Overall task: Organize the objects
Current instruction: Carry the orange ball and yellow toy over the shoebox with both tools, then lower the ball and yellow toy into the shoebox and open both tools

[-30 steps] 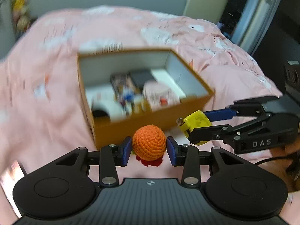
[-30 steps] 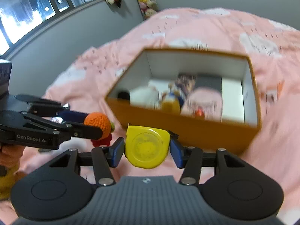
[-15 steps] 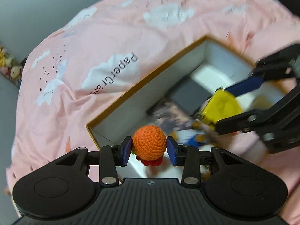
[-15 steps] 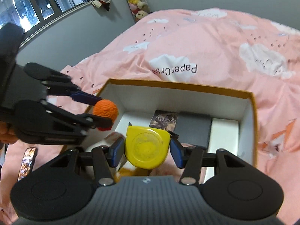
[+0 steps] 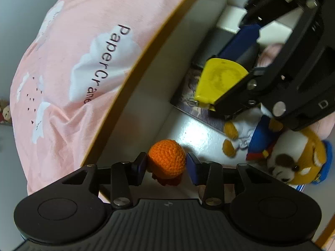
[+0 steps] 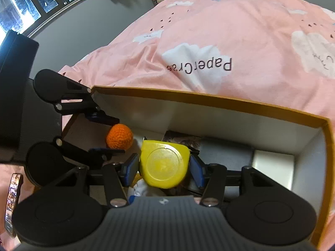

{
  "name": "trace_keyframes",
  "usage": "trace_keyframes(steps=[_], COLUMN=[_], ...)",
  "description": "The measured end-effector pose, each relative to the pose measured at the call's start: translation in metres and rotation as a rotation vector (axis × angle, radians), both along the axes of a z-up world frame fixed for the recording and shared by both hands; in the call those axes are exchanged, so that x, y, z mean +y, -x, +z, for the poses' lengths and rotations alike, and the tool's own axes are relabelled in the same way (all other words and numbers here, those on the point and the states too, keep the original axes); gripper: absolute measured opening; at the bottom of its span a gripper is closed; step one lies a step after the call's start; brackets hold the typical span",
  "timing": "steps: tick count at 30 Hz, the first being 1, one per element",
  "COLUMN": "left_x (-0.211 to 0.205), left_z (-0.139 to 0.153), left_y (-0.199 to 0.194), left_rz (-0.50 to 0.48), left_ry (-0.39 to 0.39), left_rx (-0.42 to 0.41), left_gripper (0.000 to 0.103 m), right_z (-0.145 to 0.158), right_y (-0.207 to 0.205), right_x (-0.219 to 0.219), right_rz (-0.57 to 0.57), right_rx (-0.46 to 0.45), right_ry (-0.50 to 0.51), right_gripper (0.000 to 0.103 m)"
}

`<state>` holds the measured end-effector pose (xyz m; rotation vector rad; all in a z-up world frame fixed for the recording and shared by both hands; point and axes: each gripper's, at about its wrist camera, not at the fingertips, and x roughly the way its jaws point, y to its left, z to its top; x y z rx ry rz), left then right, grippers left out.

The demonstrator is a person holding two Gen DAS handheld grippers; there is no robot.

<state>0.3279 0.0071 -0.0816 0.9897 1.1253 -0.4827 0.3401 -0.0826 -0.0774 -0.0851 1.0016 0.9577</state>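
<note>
My left gripper [image 5: 166,164] is shut on an orange crocheted ball toy [image 5: 166,160] and holds it low inside the orange-walled box [image 5: 146,48], near its left wall. It also shows in the right wrist view [image 6: 119,136]. My right gripper [image 6: 164,168] is shut on a yellow tape measure [image 6: 164,164] and holds it inside the same box [image 6: 209,101], above the things in it. The tape measure shows in the left wrist view [image 5: 219,81] too, right of and beyond the ball.
In the box lie a yellow plush duck [image 5: 293,163], a picture card [image 5: 188,102], a dark flat case [image 6: 226,152] and a white box [image 6: 272,167]. The box sits on a pink bedspread [image 6: 230,41]. A phone [image 6: 12,198] lies left of it.
Both grippers moved forward from in front of the box to over it and then down inside it, each keeping its object. The box interior now fills both views.
</note>
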Motion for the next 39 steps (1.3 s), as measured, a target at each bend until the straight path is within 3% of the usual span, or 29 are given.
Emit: trace_keyframes(steps=[11, 15, 21, 27, 31, 39], left_x=[0.012, 0.031, 0.066, 0.109, 0.118, 0.138], left_z=[0.0, 0.027, 0.072, 0.099, 0.103, 0.087], left_y=[0.018, 0.024, 0.04, 0.039, 0.022, 0.023], left_rz=[-0.06, -0.021, 0.112, 0.372, 0.505, 0.545], left_ry=[-0.022, 0.105, 0.32, 0.545, 0.57, 0.576], left_rx=[-0.076, -0.078, -0.166, -0.22, -0.225, -0.216], left_gripper=[0.052, 0.051, 0.049, 0.048, 0.048, 0.048], right_z=[-0.008, -0.008, -0.001, 0.007, 0.003, -0.01], right_y=[-0.003, -0.001, 0.002, 0.008, 0.014, 0.011], right_x=[0.026, 0.036, 0.039, 0.062, 0.082, 0.099], right_rz=[0.033, 0.054, 0.047, 0.073, 0.111, 0.097], right_rx=[0.026, 0.02, 0.019, 0.006, 0.011, 0.03], right_ry=[0.006, 0.02, 0.014, -0.025, -0.021, 0.02], right_gripper=[0.055, 0.055, 0.055, 0.055, 0.055, 0.055])
